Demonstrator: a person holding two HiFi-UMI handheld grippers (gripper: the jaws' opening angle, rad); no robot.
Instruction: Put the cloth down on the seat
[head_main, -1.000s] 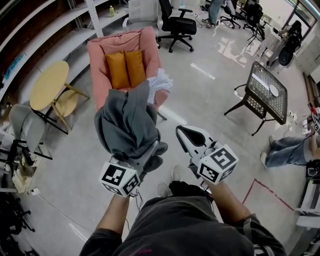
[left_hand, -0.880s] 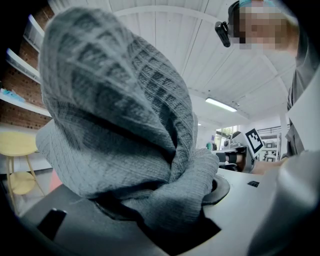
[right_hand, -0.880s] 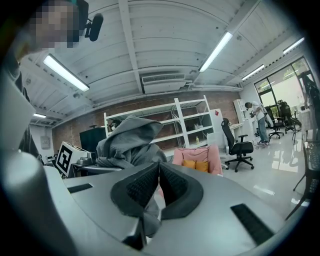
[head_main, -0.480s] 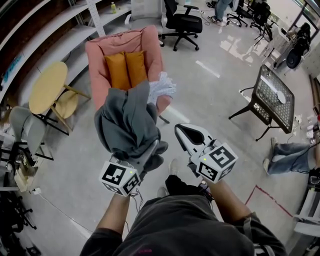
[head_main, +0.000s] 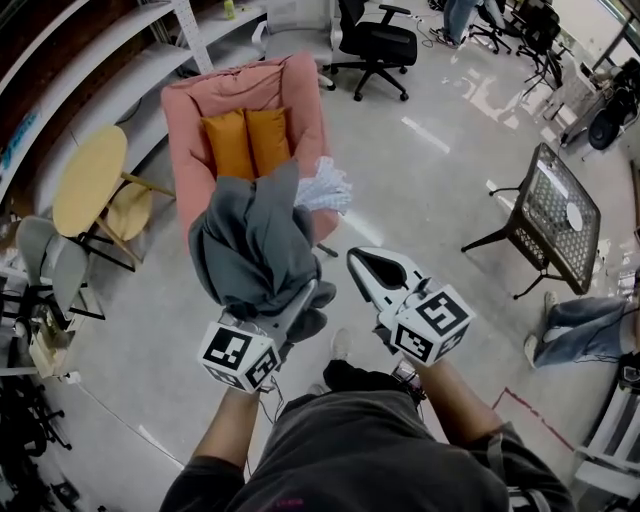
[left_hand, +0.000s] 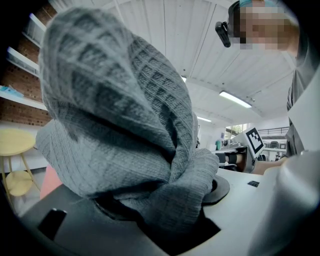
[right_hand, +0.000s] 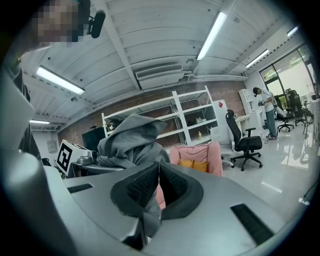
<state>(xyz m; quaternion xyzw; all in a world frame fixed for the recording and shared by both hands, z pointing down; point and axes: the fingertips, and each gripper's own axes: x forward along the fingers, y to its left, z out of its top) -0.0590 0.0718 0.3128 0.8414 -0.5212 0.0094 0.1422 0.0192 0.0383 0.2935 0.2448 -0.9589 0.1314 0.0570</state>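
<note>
A bunched grey knit cloth (head_main: 250, 245) hangs over my left gripper (head_main: 296, 300), which is shut on it; the cloth hides most of both jaws. In the left gripper view the cloth (left_hand: 130, 130) fills the picture and buries the left gripper (left_hand: 165, 200). Ahead stands a pink armchair (head_main: 190, 110) with two orange cushions (head_main: 248, 140); the cloth covers my view of its seat front. My right gripper (head_main: 372, 268) is held level beside the cloth, apart from it, shut with nothing in it. From the right gripper (right_hand: 159, 167) I see the cloth (right_hand: 132, 140) at left and the armchair (right_hand: 200, 155) beyond.
A white patterned fabric (head_main: 322, 188) lies at the armchair's right side. A yellow round table (head_main: 90, 180) and grey chair (head_main: 45, 250) stand left. A black office chair (head_main: 375, 45) is behind, a black mesh table (head_main: 555, 205) right, a person's legs (head_main: 585, 325) far right.
Both grippers have travelled forward together toward the armchair, and the floor and the mesh table have slid back in view. The cloth stays in the left gripper, unchanged in shape.
</note>
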